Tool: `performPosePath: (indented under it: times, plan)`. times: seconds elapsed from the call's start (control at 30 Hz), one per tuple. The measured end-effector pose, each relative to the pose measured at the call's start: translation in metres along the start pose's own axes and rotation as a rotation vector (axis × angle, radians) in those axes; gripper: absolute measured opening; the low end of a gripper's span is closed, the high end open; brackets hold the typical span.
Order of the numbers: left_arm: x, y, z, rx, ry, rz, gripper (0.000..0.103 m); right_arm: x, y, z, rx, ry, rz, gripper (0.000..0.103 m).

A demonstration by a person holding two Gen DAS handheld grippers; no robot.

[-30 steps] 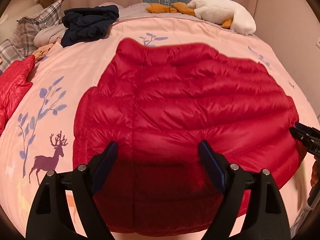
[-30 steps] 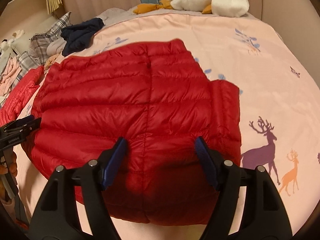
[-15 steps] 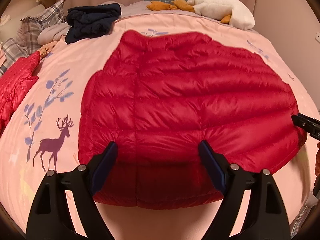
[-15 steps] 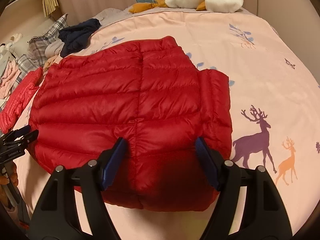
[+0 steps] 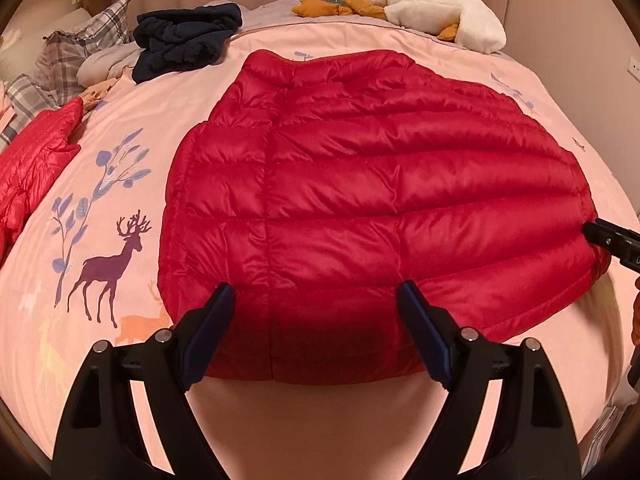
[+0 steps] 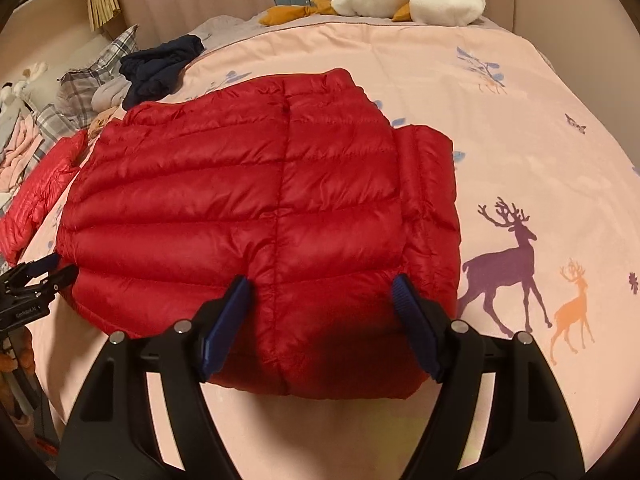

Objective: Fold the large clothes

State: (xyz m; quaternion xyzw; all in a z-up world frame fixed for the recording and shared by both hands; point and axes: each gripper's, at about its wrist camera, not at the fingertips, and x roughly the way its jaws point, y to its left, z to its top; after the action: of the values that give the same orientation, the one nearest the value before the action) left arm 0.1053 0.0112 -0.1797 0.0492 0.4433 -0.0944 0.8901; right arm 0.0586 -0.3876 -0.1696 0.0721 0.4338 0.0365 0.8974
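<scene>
Jacket (image 5: 360, 208): lying back-up in the middle of the bed (image 5: 100, 208), sleeves tucked in, one folded along its right edge.
Change: both claws are pulling back toward the near edge; more of the hem is showing than a second ago.
Left claw (image 5: 316, 320): spread, holding nothing, hovering over the hem.
Right claw (image 6: 320, 312): spread too, empty, over the hem.
Meaning: side folds are probably done; the bottom-to-collar fold is likely coming next.
Around: navy clothes (image 5: 184, 40), another red garment (image 5: 28, 160), plush toy (image 5: 436, 16), all lying well apart, nothing blocking.
</scene>
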Motion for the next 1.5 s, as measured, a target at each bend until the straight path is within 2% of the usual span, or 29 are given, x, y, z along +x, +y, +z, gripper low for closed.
performPosePath:
  times: [0.2, 0.3, 0.37, 0.97, 1.1, 1.5]
  plan:
    - [-0.01, 0.005, -0.004, -0.015, -0.012, 0.012, 0.085, -0.014, -0.002, 0.001, 0.003, -0.018, 0.001, 0.075]
    - [-0.008, 0.009, -0.007, -0.018, -0.005, 0.014, 0.085, -0.007, -0.009, -0.002, 0.009, 0.006, -0.019, 0.075]
    - [-0.005, 0.008, -0.007, -0.016, 0.001, 0.015, 0.085, -0.002, -0.014, -0.003, 0.033, 0.014, -0.002, 0.076]
    - [-0.005, 0.014, -0.009, -0.025, 0.012, 0.021, 0.085, -0.005, -0.017, -0.004, 0.054, 0.013, 0.006, 0.077]
    - [-0.005, 0.015, -0.011, -0.028, 0.011, 0.028, 0.09, -0.004, -0.018, -0.005, 0.056, 0.012, 0.01, 0.077]
    - [-0.003, 0.022, -0.011, -0.039, 0.016, 0.029, 0.09, -0.005, -0.019, -0.005, 0.06, 0.007, 0.011, 0.077]
